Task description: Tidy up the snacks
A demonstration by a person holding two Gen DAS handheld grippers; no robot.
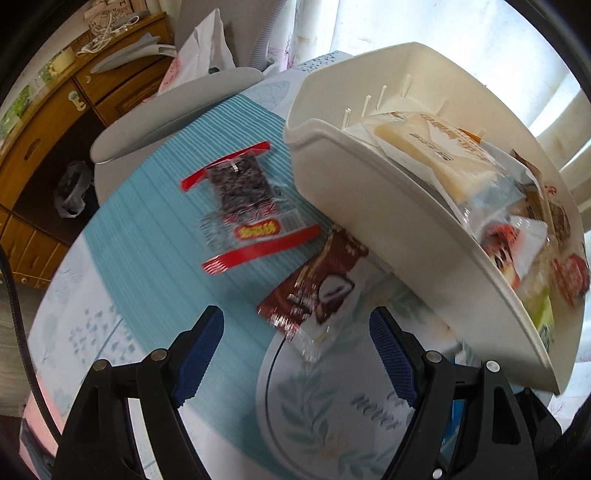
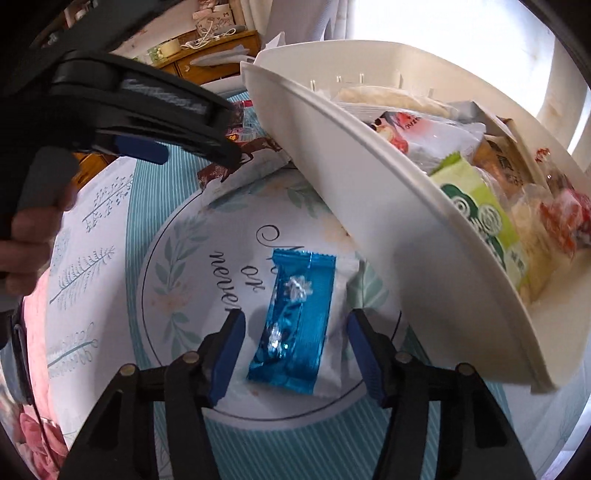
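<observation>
A white plastic bin (image 1: 351, 206) holding several snack packs stands on the right of the table; it also fills the right side of the right wrist view (image 2: 369, 184). A brown and white snack pack (image 1: 317, 280) lies against the bin's base, just ahead of my left gripper (image 1: 295, 317), whose jaws stand wide with nothing between them. Further off lies a clear pack with red ends (image 1: 243, 199). My right gripper (image 2: 295, 317) hangs over a blue foil pack (image 2: 295, 325). The pack lies between the jaws, and the pads stay clear of it on both sides.
The table wears a pale cloth with a printed round wreath (image 2: 192, 258). A hand (image 2: 33, 229) holds the left tool's black frame (image 2: 147, 107) at the upper left. Behind the table are a grey chair (image 1: 166, 110), a wooden cabinet (image 1: 48, 147) and a curtained window (image 1: 461, 33).
</observation>
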